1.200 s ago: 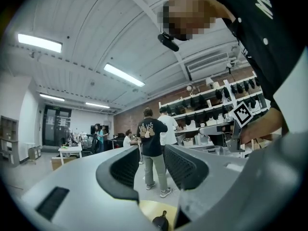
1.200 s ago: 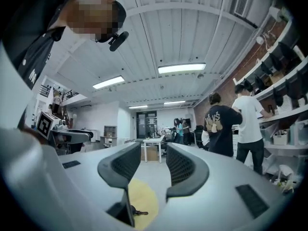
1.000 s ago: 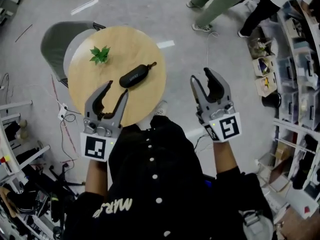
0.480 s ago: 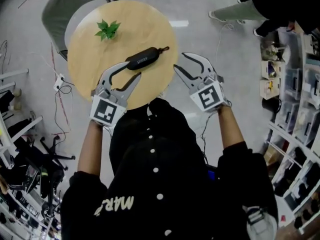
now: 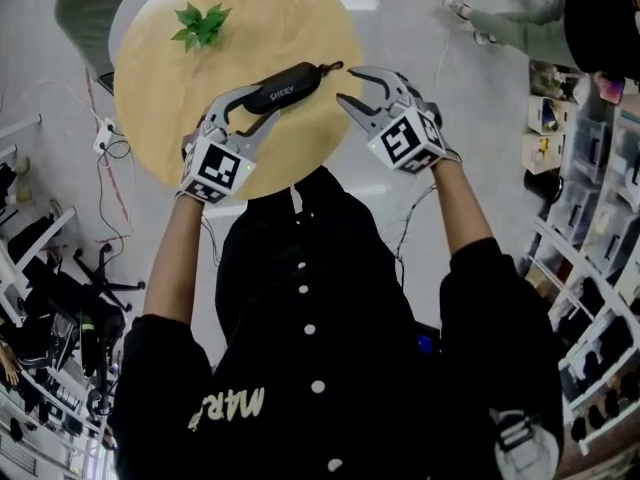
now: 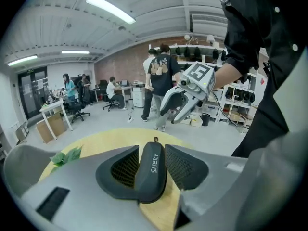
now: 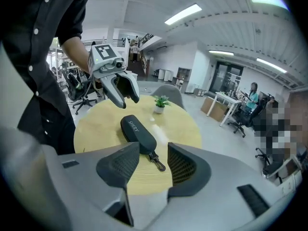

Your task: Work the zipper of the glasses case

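— Round wooden table [image 5: 160, 78] under you, with a busy open workshop behind it and people standing and seated. The black glasses case [image 5: 283, 88] lies flat toward the side of the table nearest you. A potted plant [image 5: 200, 23] sits well apart at the far side.

— Your left gripper [image 5: 255, 108] stands open with the case's blunt end between its pads, and I don't see them pressing yet. Close off-centre and that smooth, rounded shell could squirt out sideways or spin on the wood.

— Your right gripper [image 5: 347, 84] is open too. Its jaws have just been opening wider and nothing is in them. The small dark clip [image 7: 156, 160] at the case's tapered tip, which I take for the zipper pull, lies loose on the table just in front of them.

— That's your risk: the pull is thin and floppy against wide pads. Come in too steep and you pinch the wood or the case's tip instead of the tab. Tug before your left holds firm and the whole case drags toward the edge.

— The case itself looks closed. It's matte and oblong, with white lettering on top.
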`<state>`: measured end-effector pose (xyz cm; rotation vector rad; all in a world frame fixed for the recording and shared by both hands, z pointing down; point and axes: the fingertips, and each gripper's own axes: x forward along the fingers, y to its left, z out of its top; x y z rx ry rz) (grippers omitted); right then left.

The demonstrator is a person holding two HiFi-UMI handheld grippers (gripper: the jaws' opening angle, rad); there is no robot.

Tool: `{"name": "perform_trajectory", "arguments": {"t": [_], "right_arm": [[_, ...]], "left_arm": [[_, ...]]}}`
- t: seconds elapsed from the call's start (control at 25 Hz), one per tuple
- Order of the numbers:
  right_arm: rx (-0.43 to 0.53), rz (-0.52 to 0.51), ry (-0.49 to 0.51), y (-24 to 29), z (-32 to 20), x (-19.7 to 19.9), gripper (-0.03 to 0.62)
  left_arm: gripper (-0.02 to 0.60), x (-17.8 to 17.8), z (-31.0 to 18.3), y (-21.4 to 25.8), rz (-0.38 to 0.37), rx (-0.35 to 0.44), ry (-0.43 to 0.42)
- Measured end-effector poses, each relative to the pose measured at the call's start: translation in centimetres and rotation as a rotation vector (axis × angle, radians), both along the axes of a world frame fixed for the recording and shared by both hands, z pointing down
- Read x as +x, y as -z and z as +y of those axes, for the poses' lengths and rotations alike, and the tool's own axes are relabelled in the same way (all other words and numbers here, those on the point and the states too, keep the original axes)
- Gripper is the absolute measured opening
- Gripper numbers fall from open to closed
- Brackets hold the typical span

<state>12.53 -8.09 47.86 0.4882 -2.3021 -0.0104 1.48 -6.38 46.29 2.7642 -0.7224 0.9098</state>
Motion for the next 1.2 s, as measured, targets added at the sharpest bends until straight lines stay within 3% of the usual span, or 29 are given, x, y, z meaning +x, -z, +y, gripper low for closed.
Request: {"name": "perform_trajectory", "arguments": {"t": [0.32, 0.64, 1.2], "right_arm": [[-0.074, 0.106, 0.104, -6.0, -0.7, -0.1, 0.176], [-0.094, 0.134, 0.202, -8.3, -1.3, -1.0, 0.176], [-0.037, 0.303, 0.483, -11.2, -1.6, -2.7, 0.125]], "left_arm": [[0.152, 1.1, -0.6, -4.5, -0.067, -0.075, -0.051], [0.152, 1.4, -0.5, -7.4, -0.148, -0.094, -0.138], [0.149, 1.5, -0.5, -7.9, -0.15, -0.125, -0.159]]}}
